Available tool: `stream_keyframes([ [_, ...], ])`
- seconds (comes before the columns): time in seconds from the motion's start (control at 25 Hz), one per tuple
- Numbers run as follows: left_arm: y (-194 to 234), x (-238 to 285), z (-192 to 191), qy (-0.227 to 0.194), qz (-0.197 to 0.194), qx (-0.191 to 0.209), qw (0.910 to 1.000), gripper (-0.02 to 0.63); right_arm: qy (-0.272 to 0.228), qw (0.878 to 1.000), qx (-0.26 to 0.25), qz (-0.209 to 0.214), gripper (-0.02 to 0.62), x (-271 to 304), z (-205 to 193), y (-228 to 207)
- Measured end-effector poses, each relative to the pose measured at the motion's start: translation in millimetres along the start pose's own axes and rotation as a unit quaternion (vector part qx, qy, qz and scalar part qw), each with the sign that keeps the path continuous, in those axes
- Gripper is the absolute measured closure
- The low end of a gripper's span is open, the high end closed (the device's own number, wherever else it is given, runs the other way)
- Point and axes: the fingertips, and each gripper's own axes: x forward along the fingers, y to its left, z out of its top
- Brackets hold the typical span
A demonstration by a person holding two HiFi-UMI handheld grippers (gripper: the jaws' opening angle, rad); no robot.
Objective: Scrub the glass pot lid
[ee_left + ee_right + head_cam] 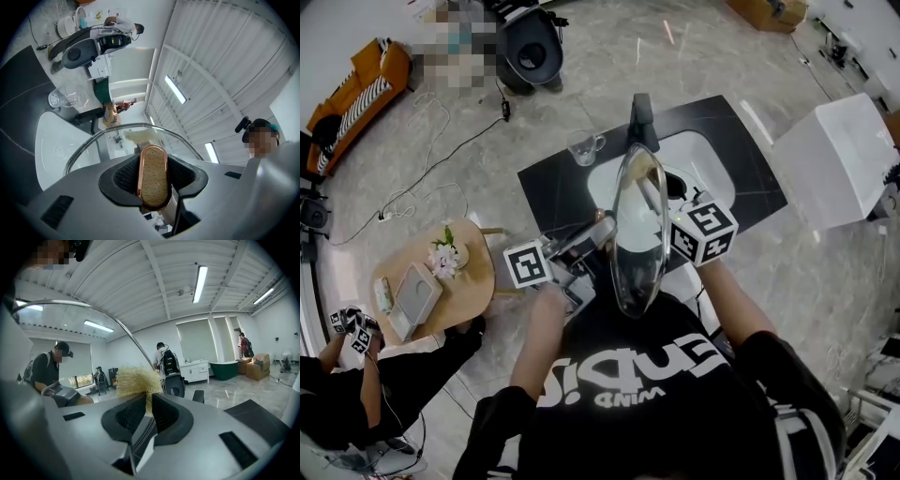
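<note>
I hold the glass pot lid (637, 230) upright and edge-on over the sink. My left gripper (598, 236) is shut on the lid's wood-and-copper handle (154, 159), which fills the gap between the jaws of the left gripper (153, 177). The lid's steel rim (131, 128) arches just beyond them. My right gripper (664, 223) stands on the lid's other side, shut on a pale yellow fibre scrubber (137, 380) that sticks out past the right gripper (147, 411) against the glass. The rim (112, 319) curves overhead there. The scrubber (139, 136) shows through the glass.
Below the lid lies a white sink basin (703, 159) with a dark faucet (642, 114), set in a black counter (553, 187). A glass mug (584, 147) stands on the counter. A round wooden side table (478, 272) is at the left, a white box (839, 169) at the right.
</note>
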Motion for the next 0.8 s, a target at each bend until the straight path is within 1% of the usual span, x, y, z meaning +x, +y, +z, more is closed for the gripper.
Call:
stream_keyframes([
  [0.12,-5,2,0,-0.002,-0.009,-0.004,0.9999,0.430,0.015,1.000,0.000,0.001,0.558,5,-12,-3],
  [0.32,-10,-1,4,-0.008,-0.020,-0.013,0.9997,0.430,0.020,1.000,0.004,0.005,0.558,18,-19,0],
  [0.56,-11,-4,6,-0.016,-0.023,-0.022,0.9994,0.430,0.042,0.999,0.011,0.011,0.558,26,-43,3],
  [0.8,-9,-5,8,-0.025,-0.018,-0.032,0.9990,0.430,0.072,0.997,0.016,0.029,0.558,29,-71,15],
])
